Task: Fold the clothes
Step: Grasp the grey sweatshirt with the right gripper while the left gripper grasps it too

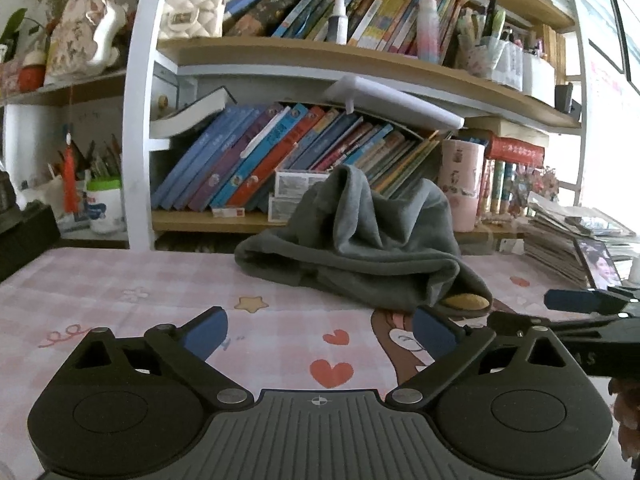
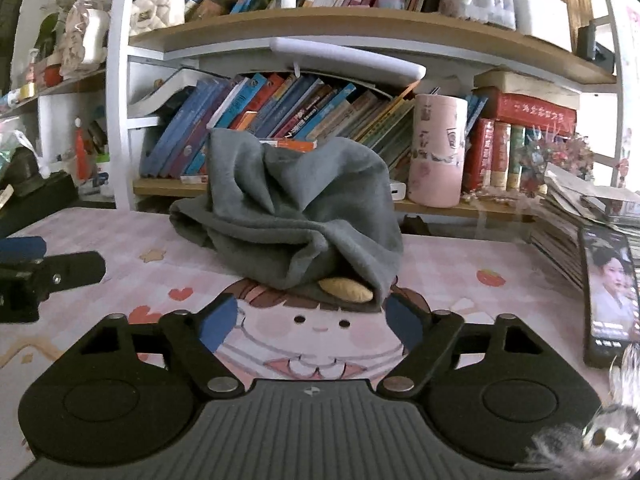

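Your grey garment [image 2: 296, 216] sits crumpled in a heap on the counter [image 2: 460, 264], on its pink cartoon cloth, just in front of the bookshelf [image 2: 352, 24]. A yellow patch [image 2: 346, 289] peeks out at its near edge. Your right gripper [image 2: 310, 322] is spread wide with nothing between its blue pads, the heap's near edge just ahead of it. Your left gripper [image 1: 320, 330] is also wide open and empty, the garment lying ahead and to its right. A phone [image 2: 610, 296] lies at the counter's right edge.
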`<state>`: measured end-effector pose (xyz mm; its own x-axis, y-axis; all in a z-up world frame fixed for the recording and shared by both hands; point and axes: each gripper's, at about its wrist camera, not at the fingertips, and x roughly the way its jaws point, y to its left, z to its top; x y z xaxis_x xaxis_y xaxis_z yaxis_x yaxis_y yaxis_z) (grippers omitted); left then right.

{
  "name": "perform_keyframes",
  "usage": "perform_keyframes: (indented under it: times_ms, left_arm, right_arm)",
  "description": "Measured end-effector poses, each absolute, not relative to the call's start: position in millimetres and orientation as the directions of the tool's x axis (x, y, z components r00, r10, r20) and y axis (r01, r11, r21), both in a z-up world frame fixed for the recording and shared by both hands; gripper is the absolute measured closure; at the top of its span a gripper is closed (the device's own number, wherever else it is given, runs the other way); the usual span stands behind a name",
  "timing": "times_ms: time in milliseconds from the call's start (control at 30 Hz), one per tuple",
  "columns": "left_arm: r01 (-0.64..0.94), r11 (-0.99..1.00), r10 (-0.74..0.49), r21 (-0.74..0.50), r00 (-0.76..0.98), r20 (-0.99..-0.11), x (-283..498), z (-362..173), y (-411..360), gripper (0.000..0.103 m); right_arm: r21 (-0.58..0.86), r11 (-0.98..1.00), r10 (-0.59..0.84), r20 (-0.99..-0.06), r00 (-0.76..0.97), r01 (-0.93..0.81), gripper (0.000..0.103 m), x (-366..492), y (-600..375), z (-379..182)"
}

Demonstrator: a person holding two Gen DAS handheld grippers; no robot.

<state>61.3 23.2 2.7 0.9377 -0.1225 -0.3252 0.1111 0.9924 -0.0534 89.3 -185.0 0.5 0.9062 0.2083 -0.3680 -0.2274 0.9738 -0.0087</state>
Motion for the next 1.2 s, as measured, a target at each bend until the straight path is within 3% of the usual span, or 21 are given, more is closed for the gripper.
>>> perform_keyframes:
  times_ms: [200,467,533,700,767,867,900,967,1067,1200]
  left_arm:
    - [0.143,0.988,-0.154,-0.056,0.925,-0.347,87.1,-1.2,12.2,0.006]
    - [0.219,0.974,-0.224,-0.061,0.877,-0.425,138.3,-12.5,-28.3,0.033]
    - [0.247,0.968,-0.239,-0.044,0.859,-0.453,151.7,-15.3,-41.4,0.038]
    - [0.311,0.949,-0.249,0.046,0.833,-0.494,181.7,-19.1,-80.4,0.038]
    - [0.308,0.947,-0.221,0.091,0.831,-0.511,193.0,-21.8,-94.0,0.042]
    - [0.28,0.956,-0.191,0.092,0.825,-0.531,205.9,-25.5,-100.5,0.057]
    - [0.274,0.96,-0.2,0.064,0.825,-0.529,208.0,-24.7,-96.7,0.063]
    - [0.255,0.967,-0.229,-0.022,0.825,-0.517,210.8,-20.5,-82.0,0.09]
    - [0.191,0.968,-0.247,-0.165,0.853,-0.46,202.5,-3.5,-42.8,0.094]
    - [0.128,0.965,-0.205,-0.228,0.912,-0.355,162.1,25.8,12.7,0.096]
  right_arm:
    - [-0.008,0.984,0.159,-0.408,0.899,-0.177,0.044,133.2,-192.5,-0.1]
    - [0.058,0.987,0.158,-0.49,0.857,-0.149,0.062,184.8,-217.1,-8.8]
    - [0.092,0.984,0.178,-0.506,0.844,-0.152,0.069,192.6,-223.1,-12.6]
    - [0.154,0.977,0.209,-0.504,0.838,-0.151,0.092,198.9,-235.1,-14.2]
    - [0.175,0.974,0.212,-0.484,0.849,-0.143,0.094,195.9,-240.1,-12.0]
    - [0.209,0.969,0.216,-0.462,0.86,-0.131,0.095,193.6,-246.2,-8.3]
    - [0.221,0.967,0.22,-0.459,0.861,-0.129,0.095,193.1,-247.7,-7.5]
    - [0.236,0.962,0.234,-0.452,0.861,-0.138,0.095,190.0,-248.2,-5.6]
    - [0.255,0.952,0.268,-0.436,0.859,-0.168,0.095,182.2,-246.2,-0.8]
    - [0.265,0.924,0.368,-0.411,0.834,-0.277,0.096,156.2,-224.1,9.0]
